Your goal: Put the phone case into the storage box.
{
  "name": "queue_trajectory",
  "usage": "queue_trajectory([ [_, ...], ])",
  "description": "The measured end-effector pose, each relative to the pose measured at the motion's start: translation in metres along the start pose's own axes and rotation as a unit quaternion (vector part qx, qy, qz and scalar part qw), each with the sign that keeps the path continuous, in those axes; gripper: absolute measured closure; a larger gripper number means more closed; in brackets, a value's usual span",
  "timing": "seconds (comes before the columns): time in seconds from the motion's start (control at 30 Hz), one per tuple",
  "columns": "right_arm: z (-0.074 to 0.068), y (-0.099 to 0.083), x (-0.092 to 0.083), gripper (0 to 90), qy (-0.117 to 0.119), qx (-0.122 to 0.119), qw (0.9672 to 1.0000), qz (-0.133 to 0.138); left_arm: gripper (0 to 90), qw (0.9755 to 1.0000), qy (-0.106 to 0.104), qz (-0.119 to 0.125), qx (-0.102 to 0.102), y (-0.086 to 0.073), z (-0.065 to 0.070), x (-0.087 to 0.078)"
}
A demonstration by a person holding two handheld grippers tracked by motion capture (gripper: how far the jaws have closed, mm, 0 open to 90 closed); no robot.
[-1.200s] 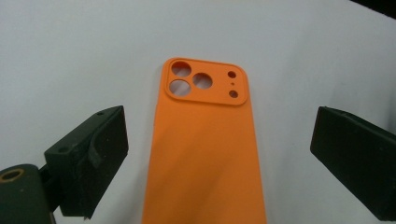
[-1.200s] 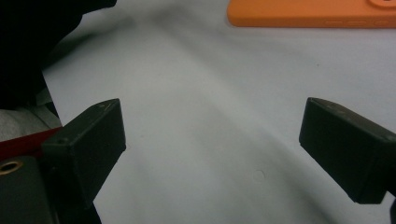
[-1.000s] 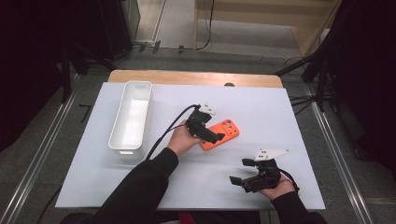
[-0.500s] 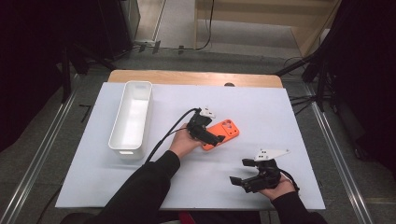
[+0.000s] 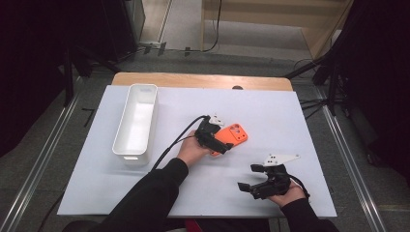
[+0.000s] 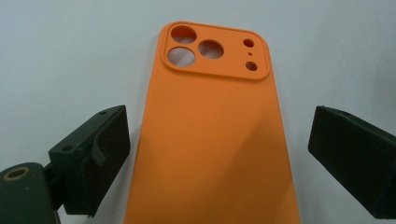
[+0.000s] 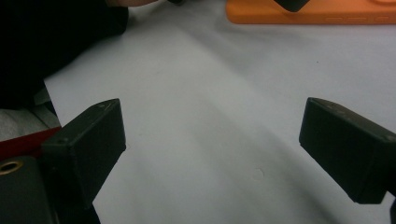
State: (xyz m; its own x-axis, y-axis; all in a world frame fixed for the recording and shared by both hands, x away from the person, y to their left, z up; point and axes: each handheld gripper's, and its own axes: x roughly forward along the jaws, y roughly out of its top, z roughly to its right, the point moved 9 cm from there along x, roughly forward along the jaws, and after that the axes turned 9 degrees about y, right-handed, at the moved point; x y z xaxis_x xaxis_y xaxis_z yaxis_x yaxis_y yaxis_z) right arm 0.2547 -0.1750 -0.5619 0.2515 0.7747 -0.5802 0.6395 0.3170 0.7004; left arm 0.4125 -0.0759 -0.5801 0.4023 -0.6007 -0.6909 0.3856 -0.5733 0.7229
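Note:
An orange phone case [image 5: 233, 134] lies flat, back up, on the white sheet near the table's middle. In the left gripper view the case [image 6: 210, 140] runs up between the two black jaws, its camera cut-outs at the far end. My left gripper [image 5: 220, 140] [image 6: 219, 140] straddles the case's near end. Its jaws have closed a little in the last second, but a gap remains on each side, so it is open. My right gripper [image 5: 247, 178] [image 7: 212, 144] rests open at the front right over bare sheet, with the case's edge [image 7: 308, 11] farther off.
A long white bin [image 5: 137, 121] stands at the left of the white sheet [image 5: 290, 121], lengthwise away from me. A strip of wooden tabletop [image 5: 193, 79] shows at the back. The left gripper's cable [image 5: 169, 145] trails back along the forearm.

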Motion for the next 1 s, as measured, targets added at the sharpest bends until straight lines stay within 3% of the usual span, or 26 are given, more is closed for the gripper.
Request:
queue_trajectory([
  [0.33,0.0,0.0001,0.0004,5.9,0.001,-0.002,1.0,0.0,6.6,0.9999,0.005,-0.003,0.011,-0.002,0.0014,0.0056],
  [0.7,-0.0004,-0.0005,0.0004,5.9,0.001,0.0,1.0,-0.002,12.8,0.9976,0.045,-0.014,0.051,-0.0049,0.0018,0.0075],
  [1.0,-0.0006,-0.0014,0.0007,5.9,0.0,0.001,1.0,-0.005,13.8,0.9972,0.049,-0.014,0.054,-0.0051,0.0022,0.0077],
])
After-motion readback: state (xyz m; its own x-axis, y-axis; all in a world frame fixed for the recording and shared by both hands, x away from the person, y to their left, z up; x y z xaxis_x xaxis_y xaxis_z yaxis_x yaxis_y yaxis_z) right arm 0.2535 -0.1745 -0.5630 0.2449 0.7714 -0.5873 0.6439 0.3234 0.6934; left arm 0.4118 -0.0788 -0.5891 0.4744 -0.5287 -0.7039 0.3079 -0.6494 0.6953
